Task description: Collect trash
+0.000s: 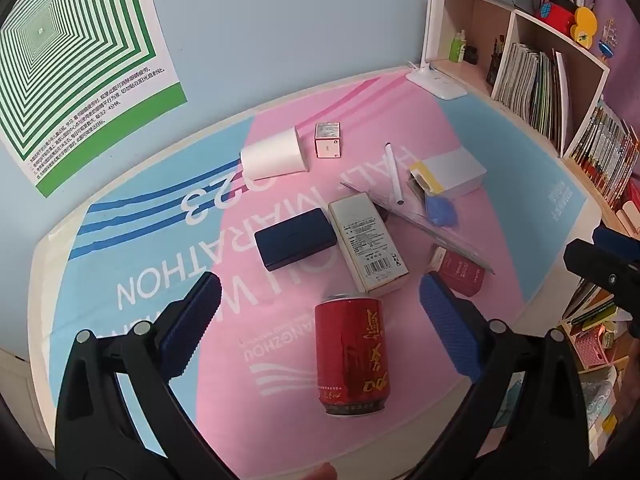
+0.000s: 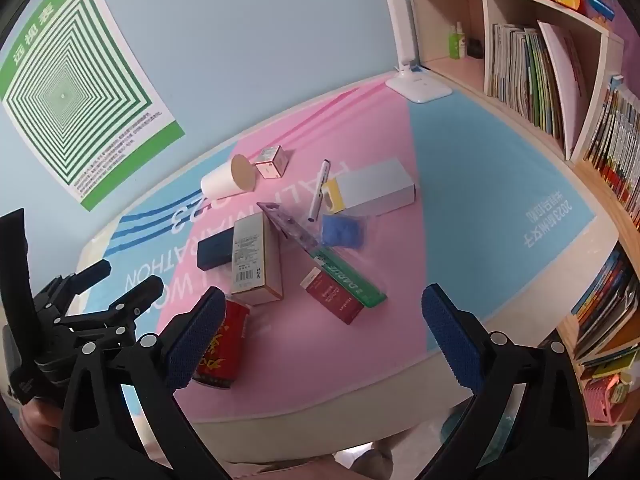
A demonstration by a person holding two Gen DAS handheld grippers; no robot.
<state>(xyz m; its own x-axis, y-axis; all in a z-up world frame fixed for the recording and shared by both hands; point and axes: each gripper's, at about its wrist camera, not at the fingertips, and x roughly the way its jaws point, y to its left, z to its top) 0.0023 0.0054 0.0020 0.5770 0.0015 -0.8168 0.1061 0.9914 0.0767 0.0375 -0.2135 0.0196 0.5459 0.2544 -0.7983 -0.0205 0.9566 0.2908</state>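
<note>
Basically pink-blue surface (image 1: 500,184), bookshelf (image 1: 552,92) at 2 o'clock; one can (image 1: 350,354), one cup (image 1: 272,154); both tools (image 1: 320,320) (image 2: 320,332) wide, empty.

The counter (image 1: 60,248) is covered by a pink-and-blue mat (image 1: 500,264). On it, a red can (image 1: 352,356) is stood at 6 o'clock; a fallen paper cup (image 1: 274,154) is seen at 11, a lamp base (image 1: 436,82) at 1.

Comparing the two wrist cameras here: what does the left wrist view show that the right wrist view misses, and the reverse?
Only the left wrist view shows the red can whole, upright between the open left gripper jaws.

Only the right wrist view shows the paper cup's brown mouth and the green ruler lettering; the right gripper is open over bare mat.

Both show the navy case, the barcoded box and the desk lamp.
</note>
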